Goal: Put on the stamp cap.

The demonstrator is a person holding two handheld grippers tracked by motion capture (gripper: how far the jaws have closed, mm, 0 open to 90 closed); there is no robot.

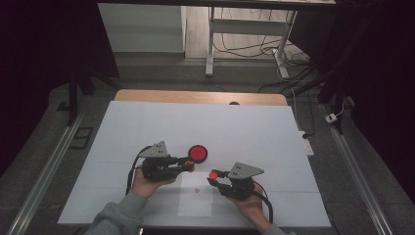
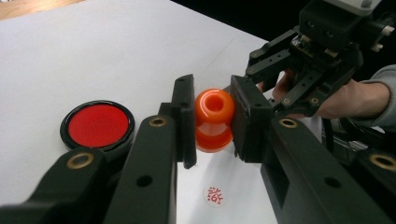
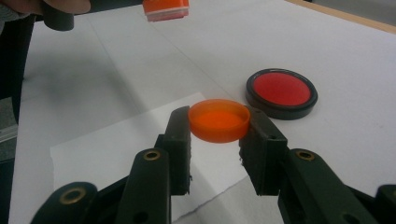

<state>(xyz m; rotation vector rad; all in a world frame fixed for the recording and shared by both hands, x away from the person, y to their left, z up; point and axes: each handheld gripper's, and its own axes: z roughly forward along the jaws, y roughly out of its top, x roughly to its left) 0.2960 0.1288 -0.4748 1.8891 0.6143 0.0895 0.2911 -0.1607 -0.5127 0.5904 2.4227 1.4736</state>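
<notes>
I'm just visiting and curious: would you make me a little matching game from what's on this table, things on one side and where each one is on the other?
Things:
1. orange stamp
2. orange cap
3. red ink pad
4. red stamped mark

Places:
a. lying open on the white table cover
b. printed on the paper sheet
c. clamped in the left gripper
d. clamped in the right gripper

Pairs: 1-c, 2-d, 3-a, 4-b

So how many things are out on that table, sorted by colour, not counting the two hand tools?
Orange: 2, the stamp in the left gripper and the cap in the right gripper.
Red and black: 1, the ink pad.
White: 1, the stamped paper sheet.
Total: 4.
</notes>
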